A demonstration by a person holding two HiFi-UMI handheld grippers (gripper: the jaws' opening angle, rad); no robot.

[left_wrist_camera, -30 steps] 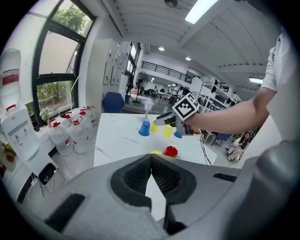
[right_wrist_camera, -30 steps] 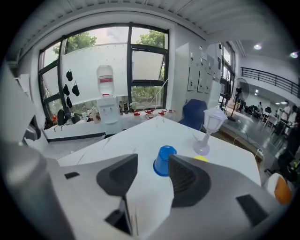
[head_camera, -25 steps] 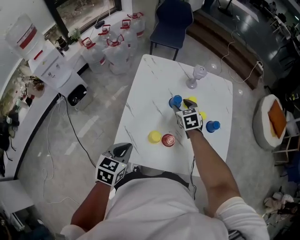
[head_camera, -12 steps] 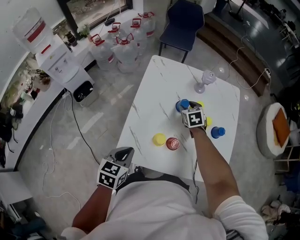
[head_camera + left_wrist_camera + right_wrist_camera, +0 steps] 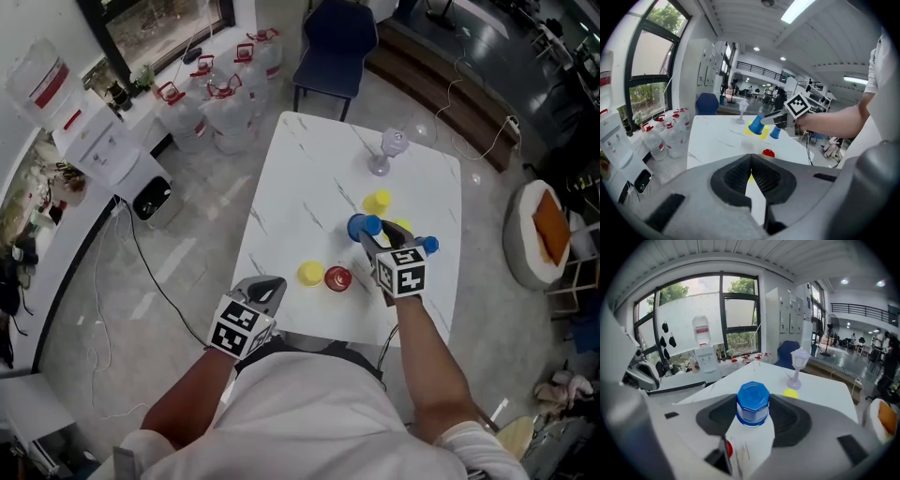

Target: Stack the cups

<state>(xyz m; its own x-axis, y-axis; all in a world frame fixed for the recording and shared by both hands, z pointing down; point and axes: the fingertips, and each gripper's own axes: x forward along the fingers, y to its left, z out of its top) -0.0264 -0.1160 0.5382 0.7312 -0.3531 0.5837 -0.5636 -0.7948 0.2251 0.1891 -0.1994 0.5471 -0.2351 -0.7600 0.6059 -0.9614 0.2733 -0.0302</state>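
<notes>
Right gripper (image 5: 752,416), jaws just closed in, clamps an inverted blue plastic cup (image 5: 752,401) above the white marble surface (image 5: 300,187). Left gripper (image 5: 751,161) closed, empty.

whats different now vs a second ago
The right gripper has just been closing its jaws on the blue cup. It now grips the cup, lifted off the table and drawn back toward the person, away from the far yellow cup. The second blue cup, red cup, near yellow cup and glass stayed put. The left gripper stays shut and empty.
</notes>
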